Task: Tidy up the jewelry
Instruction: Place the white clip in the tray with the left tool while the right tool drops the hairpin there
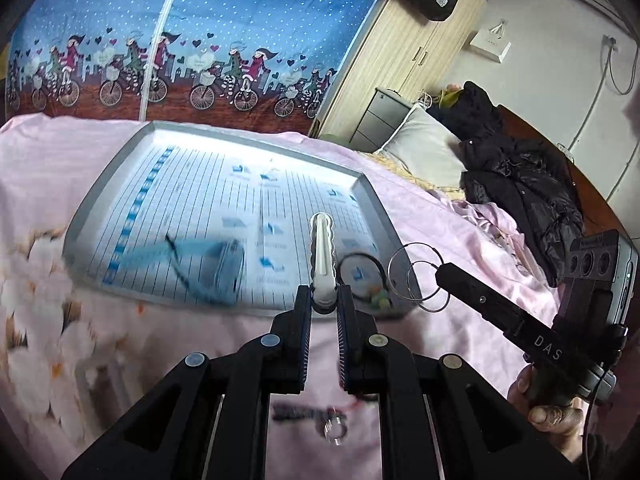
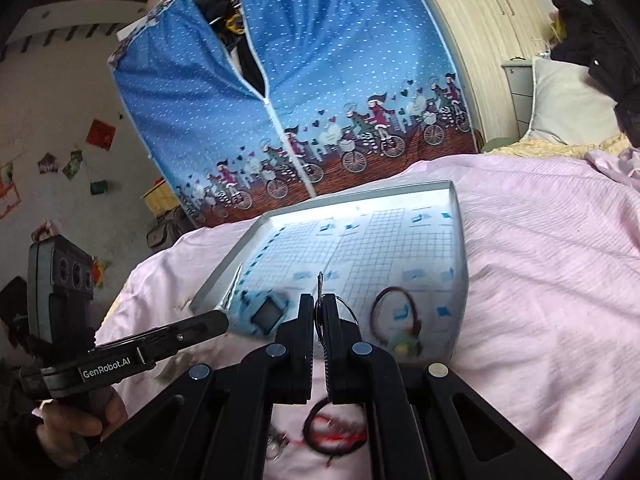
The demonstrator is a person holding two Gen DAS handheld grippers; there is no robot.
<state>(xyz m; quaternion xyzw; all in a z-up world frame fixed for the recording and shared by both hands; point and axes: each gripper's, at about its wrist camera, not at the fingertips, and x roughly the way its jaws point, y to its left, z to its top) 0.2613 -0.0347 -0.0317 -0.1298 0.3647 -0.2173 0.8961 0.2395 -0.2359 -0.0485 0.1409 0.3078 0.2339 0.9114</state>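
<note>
Two black grippers above grey tray (image 1: 224, 136), left gripper (image 1: 324, 300) clamping white hair clip (image 1: 322, 248), right gripper (image 2: 319, 312) pinching thin silver hoop earrings (image 1: 420, 276)

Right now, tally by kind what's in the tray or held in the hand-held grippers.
Blue watch: 1
Dark cord loop with charm: 1
White hair clip, in left hand-held gripper: 1
Silver hoops, in right hand-held gripper: 2
Total: 5

Daylit room, tray (image 1: 362, 184) glare, motion blur — fisheye-bowed, vignetted edges
</note>
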